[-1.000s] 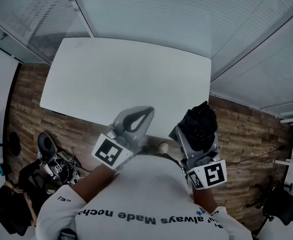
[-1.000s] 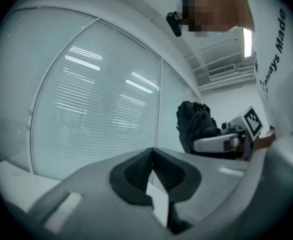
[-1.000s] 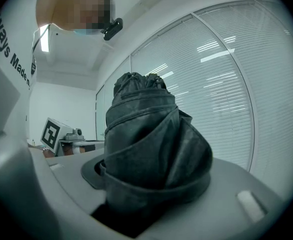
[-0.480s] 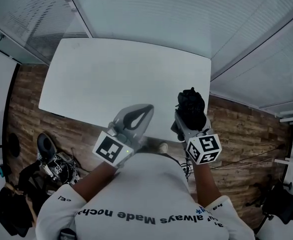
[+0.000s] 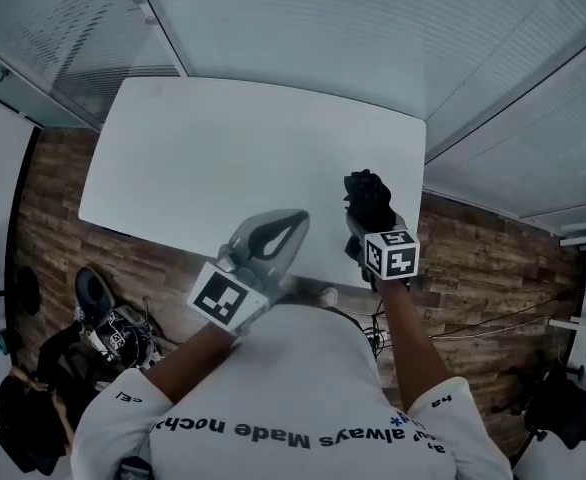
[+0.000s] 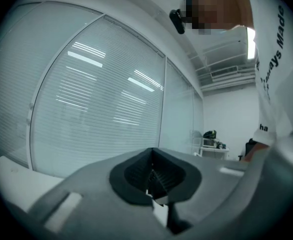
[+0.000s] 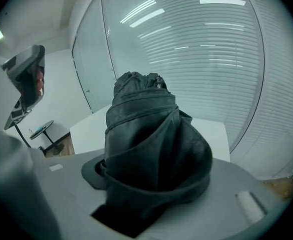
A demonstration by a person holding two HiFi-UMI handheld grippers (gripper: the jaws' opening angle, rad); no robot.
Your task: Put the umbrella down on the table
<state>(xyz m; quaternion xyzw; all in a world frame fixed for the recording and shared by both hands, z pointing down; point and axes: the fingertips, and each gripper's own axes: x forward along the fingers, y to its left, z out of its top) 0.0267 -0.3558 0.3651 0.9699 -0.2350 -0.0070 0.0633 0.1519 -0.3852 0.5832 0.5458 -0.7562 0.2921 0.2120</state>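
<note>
A folded black umbrella (image 5: pixel 370 200) sticks out of my right gripper (image 5: pixel 369 230), which is shut on it. It hangs over the near right part of the white table (image 5: pixel 243 148), tilted forward and down. In the right gripper view the umbrella (image 7: pixel 146 134) fills the space between the grey jaws, its tip towards the table (image 7: pixel 214 129); whether it touches the tabletop I cannot tell. My left gripper (image 5: pixel 266 240) is level over the table's near edge, jaws closed together with nothing in them (image 6: pixel 154 181).
Glass walls with blinds (image 5: pixel 373 38) run behind and to the right of the table. Wood floor (image 5: pixel 473 258) surrounds it. Shoes and clutter (image 5: pixel 108 318) lie on the floor at left, and a dark chair (image 5: pixel 563 408) stands at lower right.
My right gripper has come down and forward with the umbrella, from beside the person's chest to over the table's near right corner, tipping downward. The left gripper has stayed nearly still.
</note>
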